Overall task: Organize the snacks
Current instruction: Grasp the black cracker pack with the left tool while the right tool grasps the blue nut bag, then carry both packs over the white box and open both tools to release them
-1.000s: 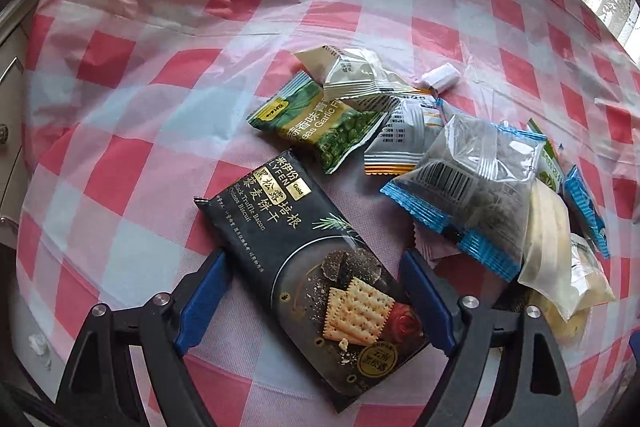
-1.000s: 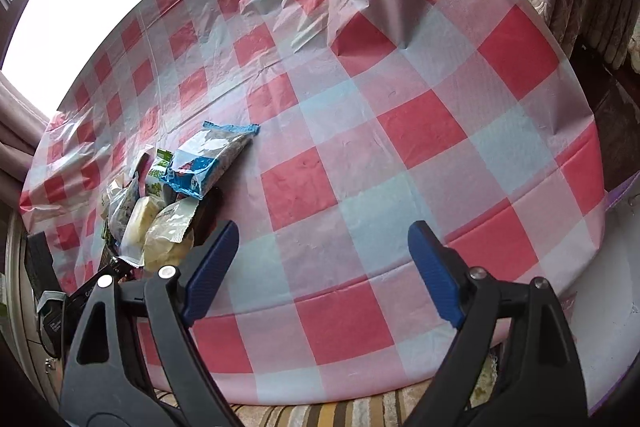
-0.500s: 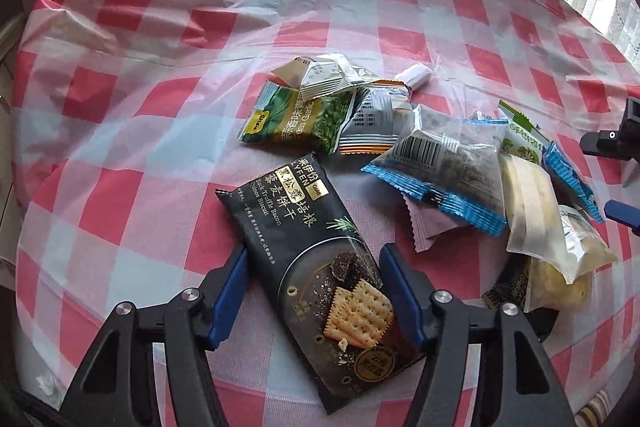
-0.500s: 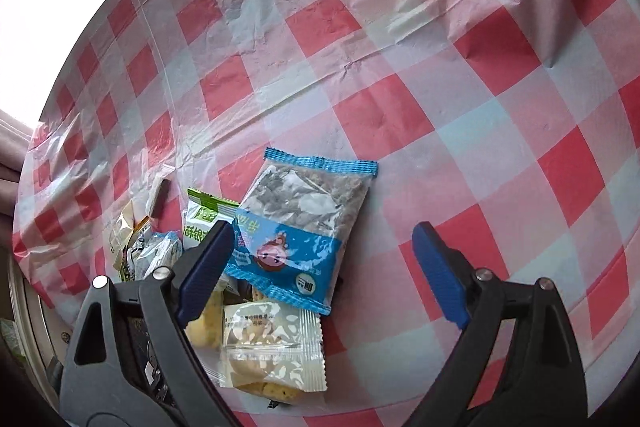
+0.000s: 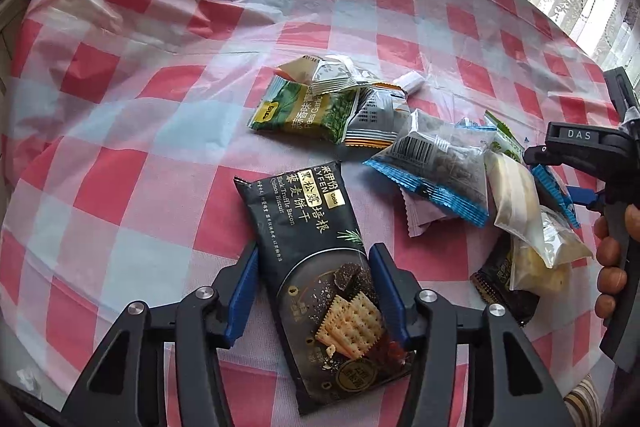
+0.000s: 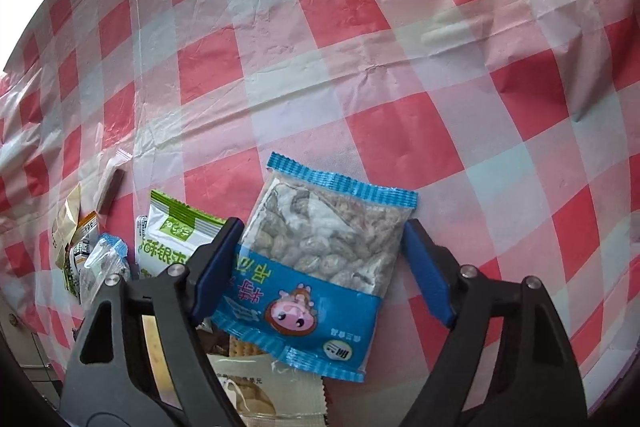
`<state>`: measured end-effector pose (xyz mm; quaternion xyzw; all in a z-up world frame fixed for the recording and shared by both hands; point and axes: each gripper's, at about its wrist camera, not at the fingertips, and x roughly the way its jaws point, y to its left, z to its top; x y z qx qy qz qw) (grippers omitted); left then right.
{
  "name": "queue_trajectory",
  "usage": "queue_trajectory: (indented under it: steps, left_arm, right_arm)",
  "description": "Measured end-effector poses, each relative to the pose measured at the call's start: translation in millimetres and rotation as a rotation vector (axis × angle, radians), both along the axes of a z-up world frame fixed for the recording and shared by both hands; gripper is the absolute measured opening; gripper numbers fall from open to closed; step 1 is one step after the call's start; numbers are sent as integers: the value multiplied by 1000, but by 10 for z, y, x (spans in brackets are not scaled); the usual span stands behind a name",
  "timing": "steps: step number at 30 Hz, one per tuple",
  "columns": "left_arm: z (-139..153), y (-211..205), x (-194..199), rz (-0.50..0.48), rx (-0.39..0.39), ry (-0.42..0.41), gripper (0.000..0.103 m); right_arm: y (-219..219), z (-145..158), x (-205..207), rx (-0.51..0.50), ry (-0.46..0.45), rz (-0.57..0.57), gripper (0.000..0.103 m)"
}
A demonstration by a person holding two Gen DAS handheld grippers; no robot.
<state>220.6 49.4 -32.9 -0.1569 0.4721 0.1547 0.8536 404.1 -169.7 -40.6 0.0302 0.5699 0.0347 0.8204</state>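
Both sets of jaws are standing wide and holding nothing. The left gripper [image 5: 314, 291] is straddling the black biscuit pack [image 5: 320, 283], lying flat on the checked tablecloth [image 5: 160, 115] just beside the snack pile. The right gripper [image 6: 320, 267] is bracketing the blue-edged nut bag [image 6: 320, 259], which is overlapping other packets. Each should be closing squarely across its pack's width, low to the cloth, pinching gently so nothing crushes or drags its neighbours.

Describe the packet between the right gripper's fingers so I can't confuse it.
On the checked tablecloth, at the snack pile's right edge, lies a blue packet. It has a clear window showing pale nuggets and a pink cartoon face, unlike the green-and-white packet beside it.
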Motion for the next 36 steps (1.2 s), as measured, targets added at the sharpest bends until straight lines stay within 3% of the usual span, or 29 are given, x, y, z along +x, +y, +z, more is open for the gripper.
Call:
queue_trajectory:
  steps: [10, 18, 28, 36]
  left_arm:
    - [10, -34, -128, -14, -36, -6, 55]
    - [51, -164, -236, -49, -54, -5, 55]
    - [256, -434, -485, -113, -75, -49, 55]
    - [410, -721, -562, -172, -47, -61, 55]
  right_arm:
    - [-684, 5, -339, -57, -52, 15, 70]
    - [-875, 14, -852, -108, -90, 89, 66]
    - [-1107, 24, -1431, -25, -81, 123, 63]
    - [-1180, 116, -1483, 18, -94, 120, 62]
